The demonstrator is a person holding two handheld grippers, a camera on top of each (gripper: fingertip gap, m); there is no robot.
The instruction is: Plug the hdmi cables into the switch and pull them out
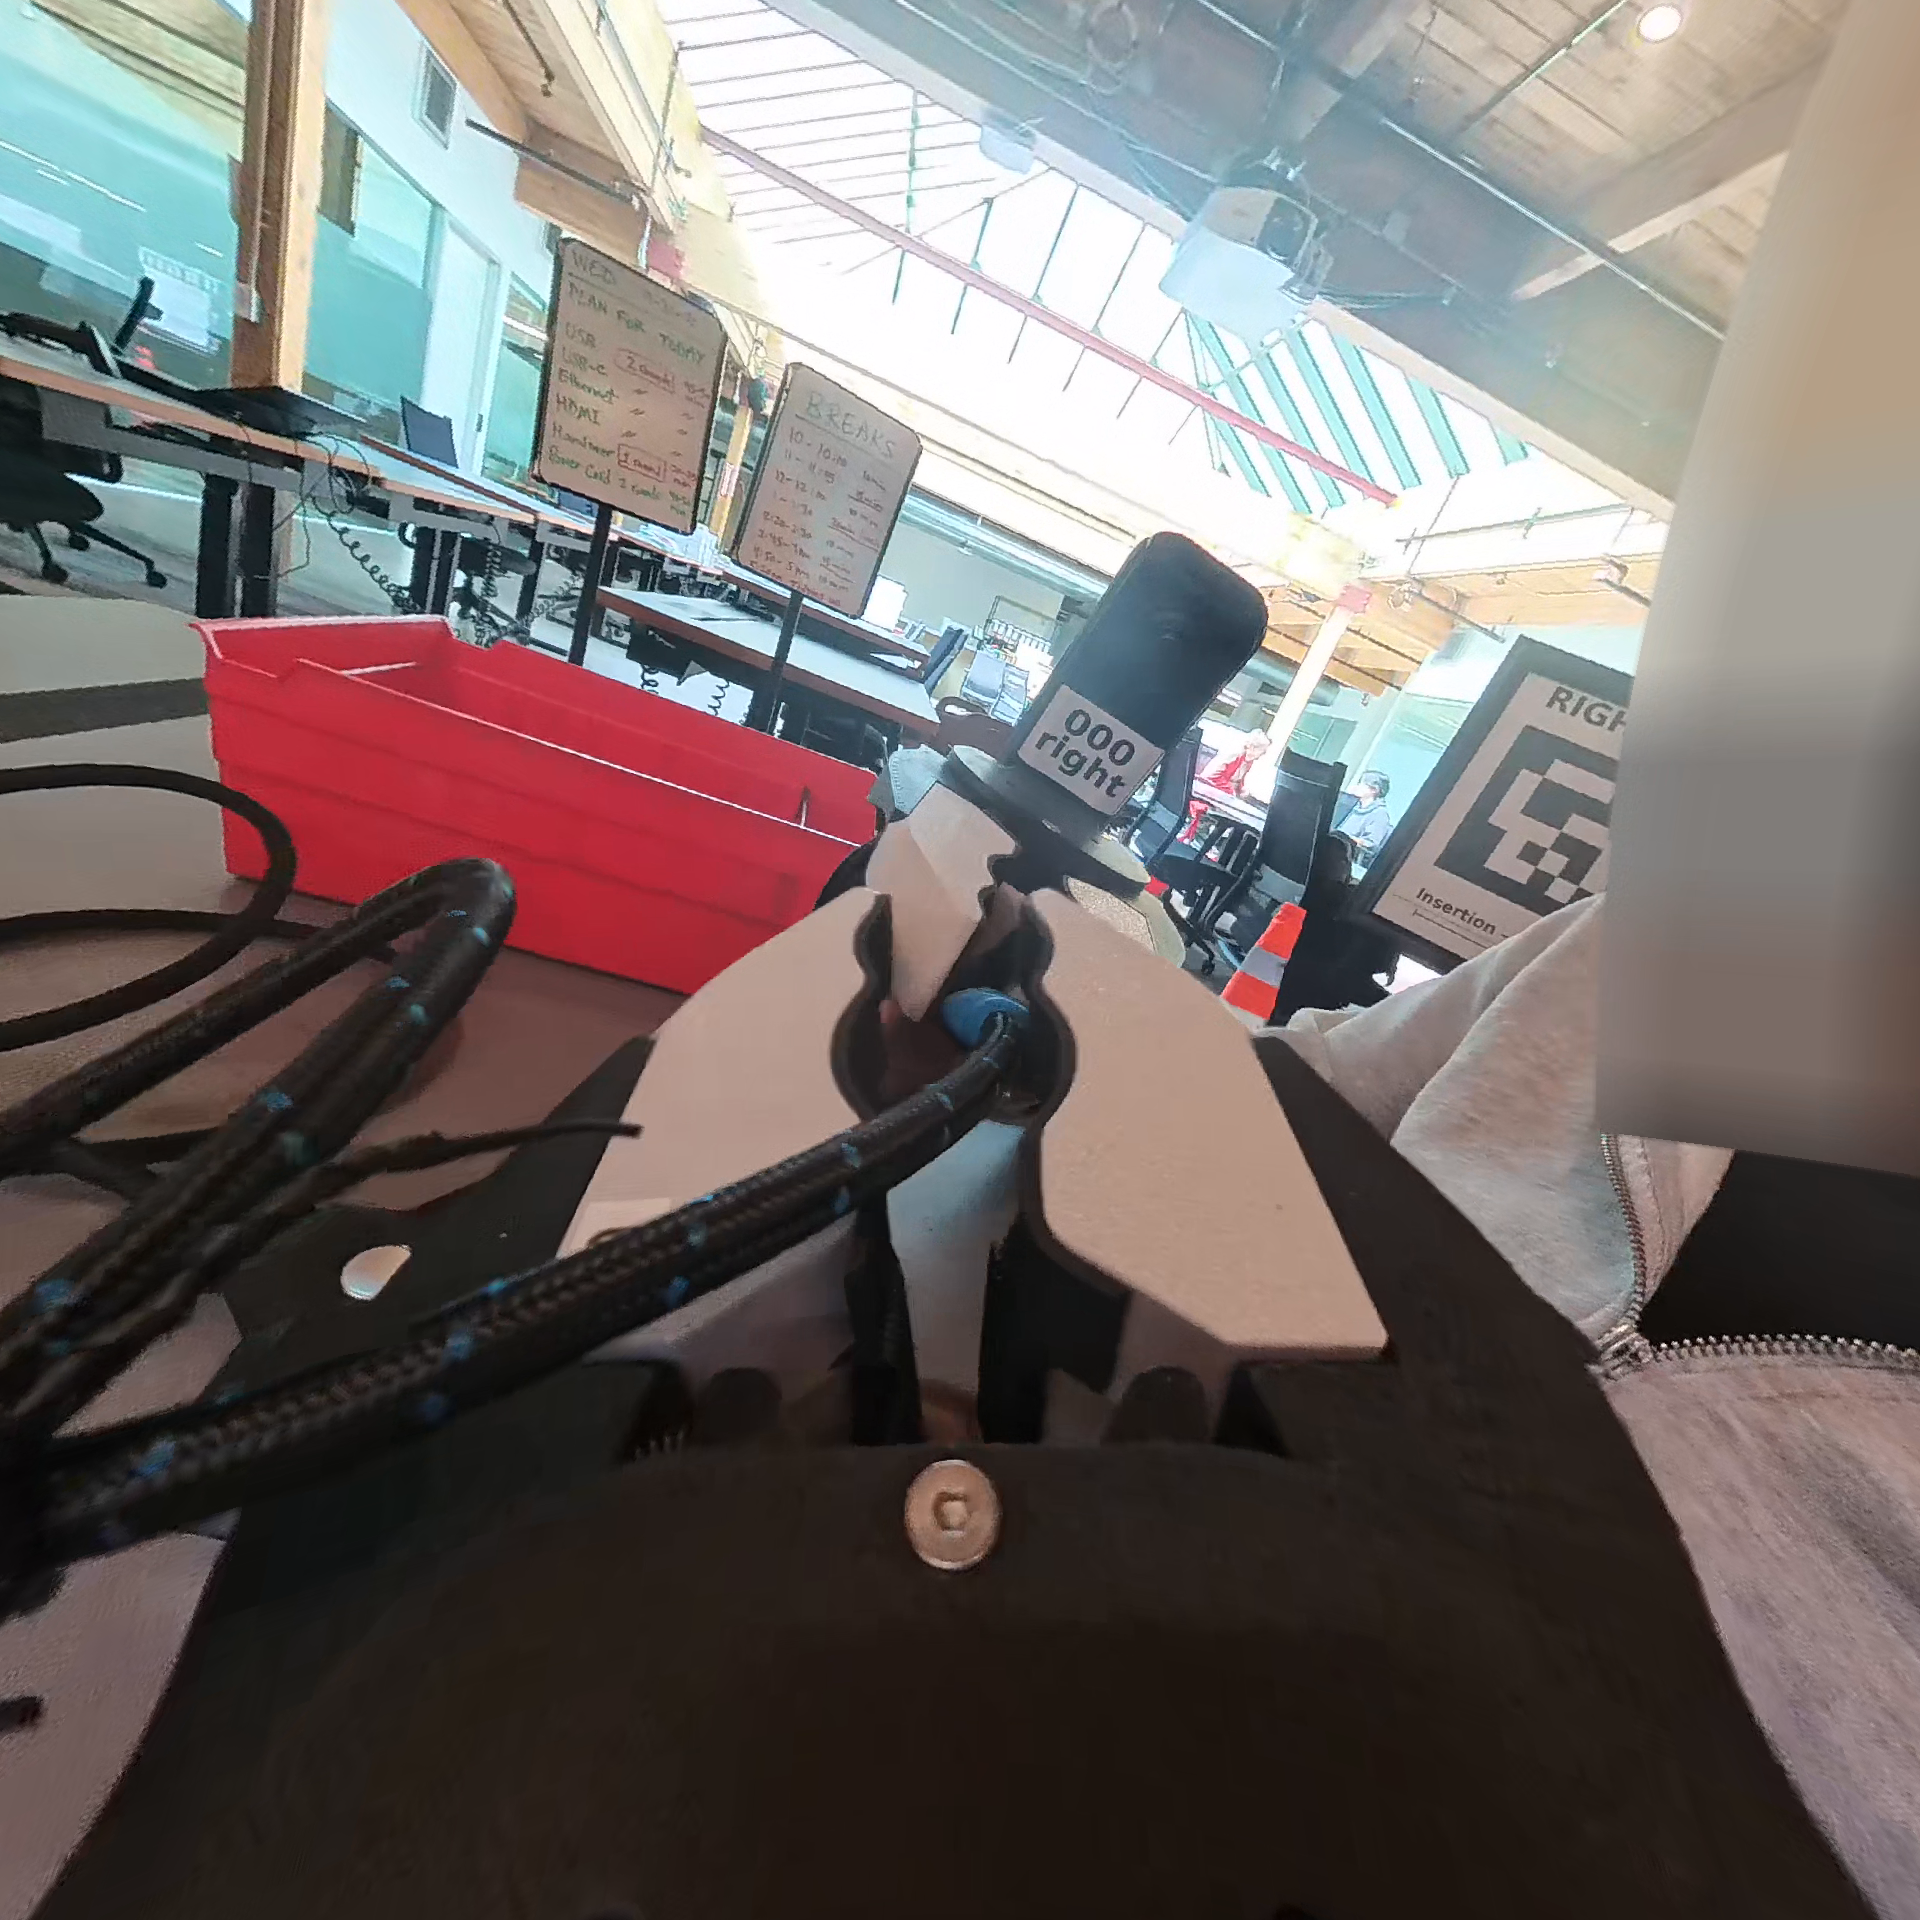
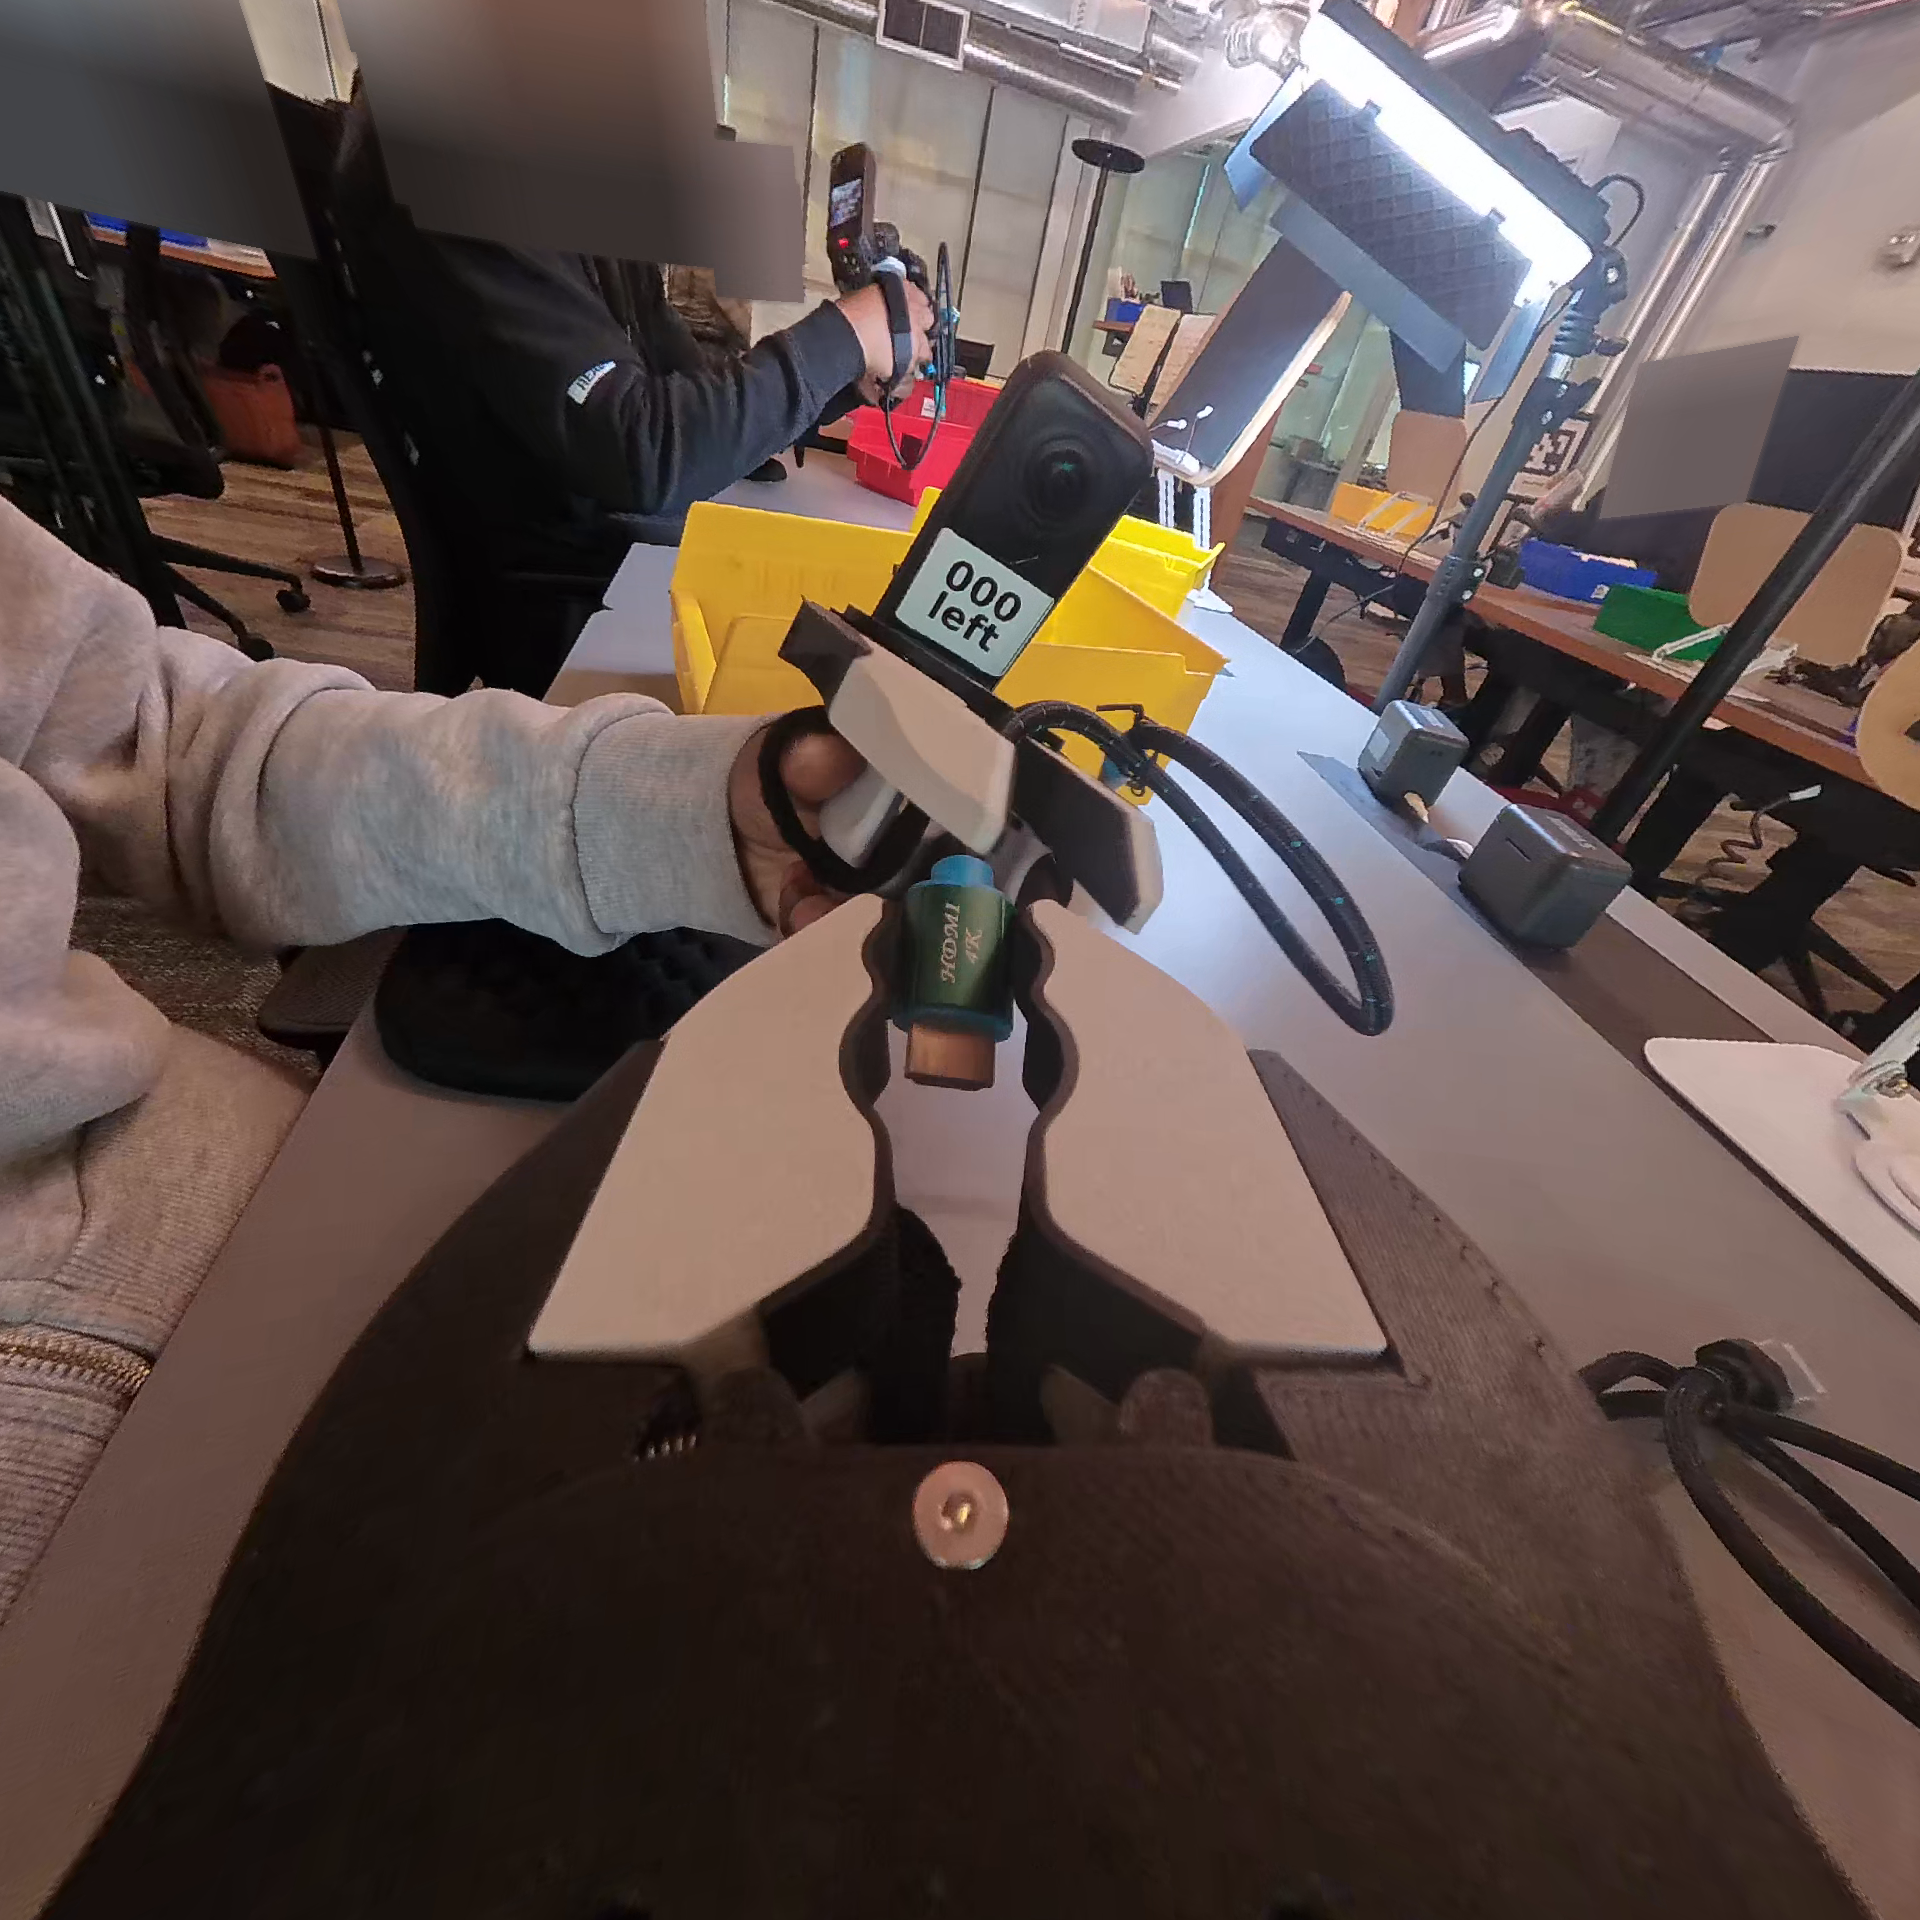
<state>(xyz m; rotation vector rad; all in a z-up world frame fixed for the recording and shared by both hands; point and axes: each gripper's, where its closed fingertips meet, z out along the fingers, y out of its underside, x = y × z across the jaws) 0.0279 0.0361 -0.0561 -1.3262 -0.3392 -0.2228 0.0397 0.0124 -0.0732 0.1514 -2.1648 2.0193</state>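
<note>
A green HDMI plug [image 2: 951,966] with a copper tip points back toward the camera. My right gripper [image 2: 956,925] is shut on the plug's body. The plug's black cable with blue flecks [image 2: 1299,914] loops off to the right. My left gripper [image 2: 1023,842], held by a hand in a grey sleeve, faces the right one and grips the cable just behind the plug. In the left wrist view my left gripper [image 1: 961,925] is closed around the cable [image 1: 675,1236] in its round notch. The plug's blue end [image 1: 971,1013] shows there under the right gripper [image 1: 956,982].
A red bin [image 1: 520,779] stands behind cable loops on the left. A yellow bin [image 2: 935,623], two grey boxes [image 2: 1543,873], a white board [image 2: 1766,1122] and a tied black cable bundle [image 2: 1745,1455] sit on the grey table [image 2: 1351,1195]. Another person [image 2: 623,395] works behind.
</note>
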